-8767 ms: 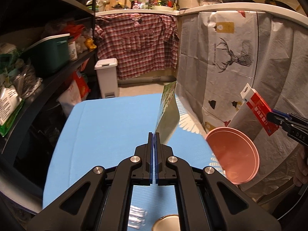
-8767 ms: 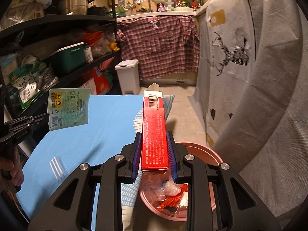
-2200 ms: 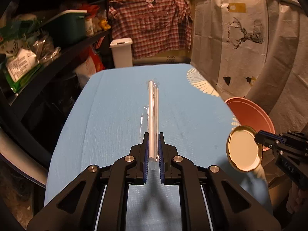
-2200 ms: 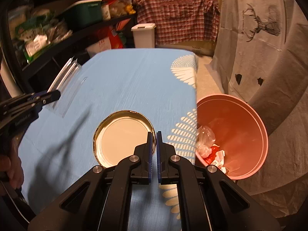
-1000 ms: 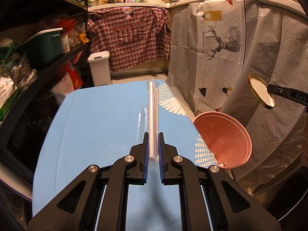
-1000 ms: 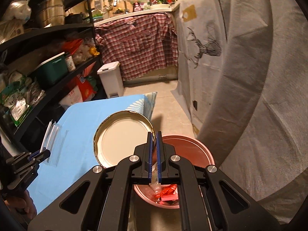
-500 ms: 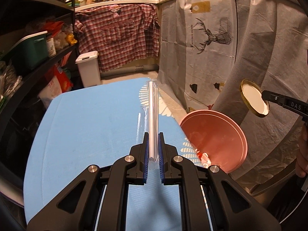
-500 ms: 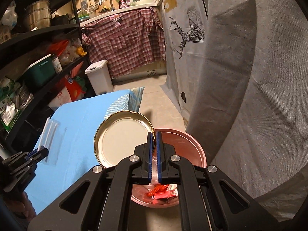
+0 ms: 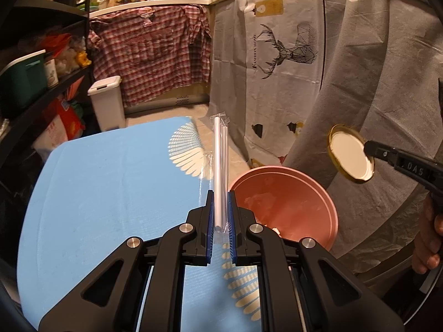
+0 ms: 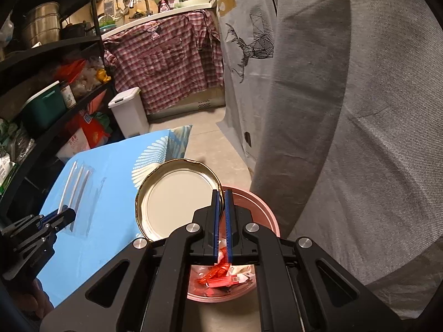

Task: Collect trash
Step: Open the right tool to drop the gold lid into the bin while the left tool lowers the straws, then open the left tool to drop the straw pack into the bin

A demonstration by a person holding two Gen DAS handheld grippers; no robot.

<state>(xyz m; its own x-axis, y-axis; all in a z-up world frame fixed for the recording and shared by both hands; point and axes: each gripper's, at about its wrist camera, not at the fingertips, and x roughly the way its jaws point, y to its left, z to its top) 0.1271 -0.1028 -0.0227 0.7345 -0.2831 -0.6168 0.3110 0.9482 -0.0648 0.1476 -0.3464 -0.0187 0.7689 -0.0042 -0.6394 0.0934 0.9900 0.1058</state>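
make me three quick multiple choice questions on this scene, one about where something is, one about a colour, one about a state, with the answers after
1. Where is the pink bin?
A. on the blue table
B. beside the table's edge, below the right gripper
C. on the dark shelf

2. What colour is the rim of the jar lid?
A. gold
B. green
C. black

3. What is the left gripper doing?
A. open and empty
B. shut on the jar lid
C. shut on the wrapped straws

Answers:
1. B: in the right wrist view the bin sits off the blue table, under the right gripper.
2. A: the lid's rim shines gold around a pale inside.
3. C: the left wrist view shows the pads pressing the clear packet of wrapped straws.
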